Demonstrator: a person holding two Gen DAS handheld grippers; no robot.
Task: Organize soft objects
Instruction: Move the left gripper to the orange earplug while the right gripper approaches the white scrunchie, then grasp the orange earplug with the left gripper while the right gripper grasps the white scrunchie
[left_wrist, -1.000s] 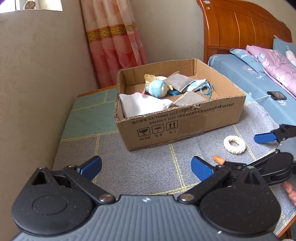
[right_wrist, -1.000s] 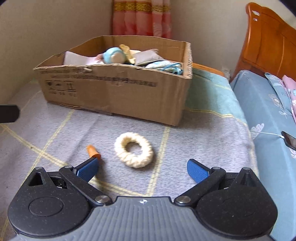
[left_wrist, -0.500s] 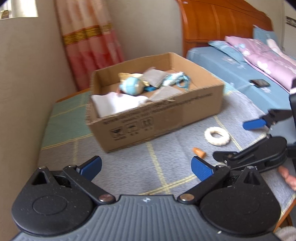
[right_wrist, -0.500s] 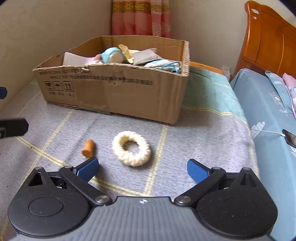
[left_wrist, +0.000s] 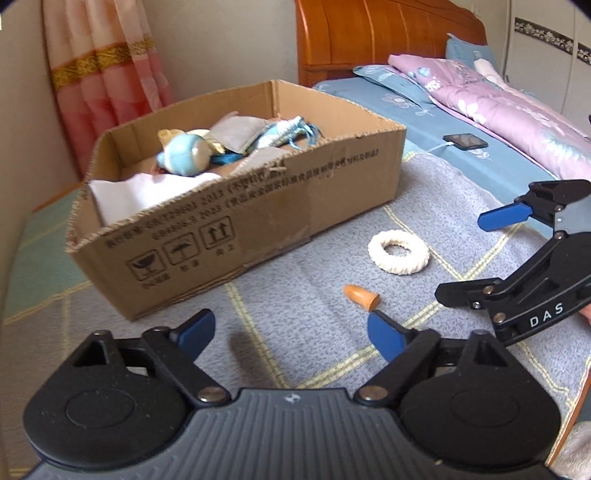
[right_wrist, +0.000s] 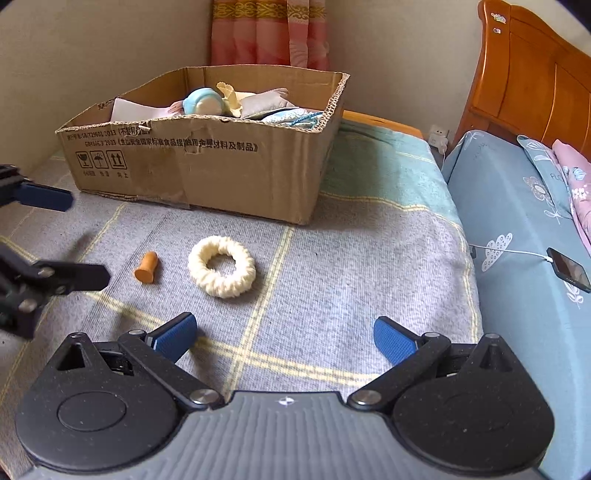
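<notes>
A cream knitted ring (right_wrist: 221, 266) lies on the grey checked blanket, also in the left wrist view (left_wrist: 398, 252). A small orange cone piece (right_wrist: 146, 267) lies just left of it, also in the left wrist view (left_wrist: 361, 295). A cardboard box (right_wrist: 207, 173) behind them holds a blue-white ball (left_wrist: 183, 159), white cloth and grey pouches. My left gripper (left_wrist: 291, 332) is open and empty, near the orange piece. My right gripper (right_wrist: 284, 334) is open and empty, just in front of the ring.
A bed with a blue sheet (right_wrist: 517, 229) and pink quilt (left_wrist: 509, 114) stands to the right, with a phone on a cable (right_wrist: 569, 269). A wooden headboard (left_wrist: 376, 37), a wall and a curtain (right_wrist: 269, 33) lie behind the box.
My left gripper has swung right and moved closer to the orange piece and the ring. My right gripper has pulled back slightly. Both stay open.
</notes>
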